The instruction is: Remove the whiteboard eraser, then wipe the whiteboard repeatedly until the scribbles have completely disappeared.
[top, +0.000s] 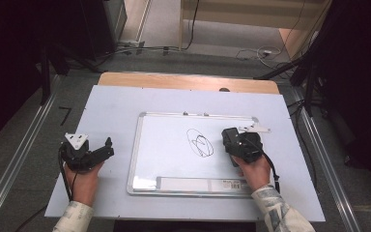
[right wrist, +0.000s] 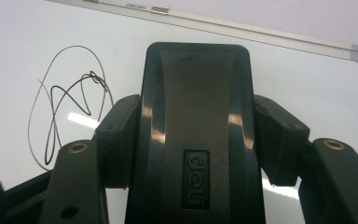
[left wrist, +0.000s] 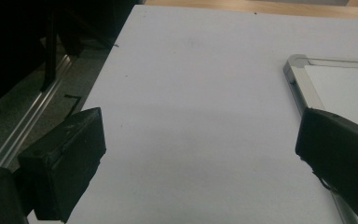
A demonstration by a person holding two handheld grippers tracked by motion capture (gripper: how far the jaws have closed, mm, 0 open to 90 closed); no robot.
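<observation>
A black eraser (right wrist: 196,135), marked "deli", is clamped between the jaws of the right gripper (top: 239,144), held over the right part of the whiteboard (top: 164,145), just beside a black scribble (top: 200,143). The eraser is judged light & stiff, w/ a smooth glossy plastic shell, probably a bit slippery; it is gripped across its narrow sides approx. mid-body, which looks the sensible place to take it. The soft wiping face is not seen. The left gripper (top: 99,152) is held wide open w/ nothing in it, low over bare table to the left of the board. The board lies flat on a pale sheet (top: 111,106) covering a wooden table (top: 174,79); its surface is glossy, w/ lamp glare. Around the table: grey floor, metal rails, cables, dark stands.
</observation>
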